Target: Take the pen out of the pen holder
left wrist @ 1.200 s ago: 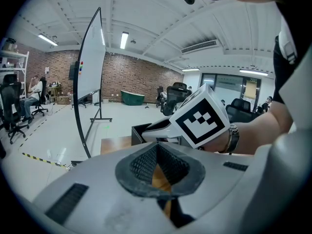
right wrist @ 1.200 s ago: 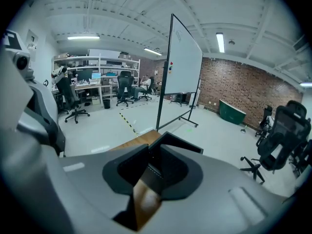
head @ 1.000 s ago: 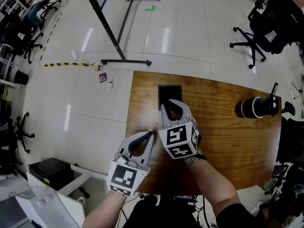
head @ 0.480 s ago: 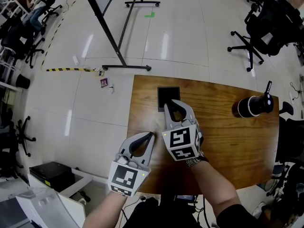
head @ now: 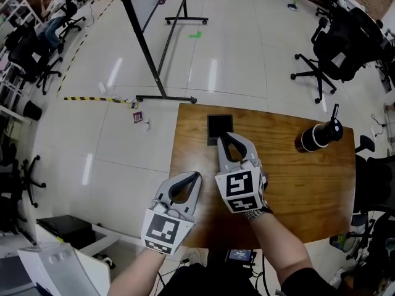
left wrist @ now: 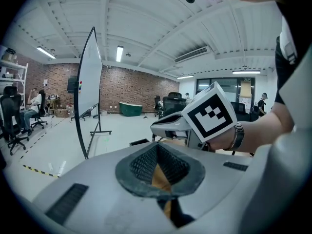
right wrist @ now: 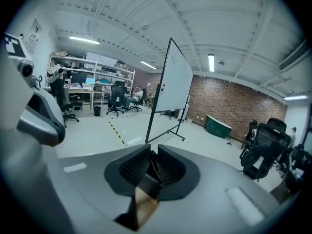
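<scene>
Wood table (head: pixel 296 190) — pen holder (head: pixel 315 138) w/ pen (head: pixel 334 113); left gripper (head: pixel 197 175) fingers (left wrist: pixel 142 165) closed, right gripper (head: pixel 226 135) fingers (right wrist: pixel 133 168) slightly apart.

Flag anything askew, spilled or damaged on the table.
Nothing stands out. The pen holder sits near the right edge of the table, with the pen in it; its lean may be only the wide lens. The black square lies flat.

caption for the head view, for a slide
Left gripper and right gripper over the wooden table, pen holder untouched at far right
</scene>
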A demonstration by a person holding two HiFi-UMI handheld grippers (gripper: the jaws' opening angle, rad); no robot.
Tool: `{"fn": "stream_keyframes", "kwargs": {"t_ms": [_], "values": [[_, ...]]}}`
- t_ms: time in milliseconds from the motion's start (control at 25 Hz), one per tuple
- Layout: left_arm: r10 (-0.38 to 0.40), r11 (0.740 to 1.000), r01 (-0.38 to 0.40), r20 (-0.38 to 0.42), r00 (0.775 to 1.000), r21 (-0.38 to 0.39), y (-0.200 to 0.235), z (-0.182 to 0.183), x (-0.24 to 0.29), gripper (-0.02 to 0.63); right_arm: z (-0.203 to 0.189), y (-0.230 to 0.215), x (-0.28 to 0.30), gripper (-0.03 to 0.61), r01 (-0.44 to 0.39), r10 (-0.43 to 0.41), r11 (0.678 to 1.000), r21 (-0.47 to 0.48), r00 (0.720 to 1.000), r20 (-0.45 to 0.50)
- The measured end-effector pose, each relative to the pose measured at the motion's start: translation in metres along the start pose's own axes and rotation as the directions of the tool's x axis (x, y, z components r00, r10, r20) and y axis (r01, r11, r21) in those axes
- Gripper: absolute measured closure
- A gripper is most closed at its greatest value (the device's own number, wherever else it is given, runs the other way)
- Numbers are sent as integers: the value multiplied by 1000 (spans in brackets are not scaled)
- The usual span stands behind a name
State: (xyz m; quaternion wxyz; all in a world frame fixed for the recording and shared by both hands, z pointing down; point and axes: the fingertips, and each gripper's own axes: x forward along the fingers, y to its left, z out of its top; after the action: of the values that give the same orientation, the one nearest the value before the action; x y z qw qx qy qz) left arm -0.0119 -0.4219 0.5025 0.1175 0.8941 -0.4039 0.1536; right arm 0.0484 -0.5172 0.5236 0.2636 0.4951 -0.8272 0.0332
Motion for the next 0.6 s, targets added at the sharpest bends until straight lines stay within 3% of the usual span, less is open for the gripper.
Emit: {"fn": "stream_keyframes", "kwargs": {"t_ms": [600], "values": [[-9,998,2,105,994,66,-48,29,-95,609,41,47,-118,534,50,-47,998,-32,995,91]]}}
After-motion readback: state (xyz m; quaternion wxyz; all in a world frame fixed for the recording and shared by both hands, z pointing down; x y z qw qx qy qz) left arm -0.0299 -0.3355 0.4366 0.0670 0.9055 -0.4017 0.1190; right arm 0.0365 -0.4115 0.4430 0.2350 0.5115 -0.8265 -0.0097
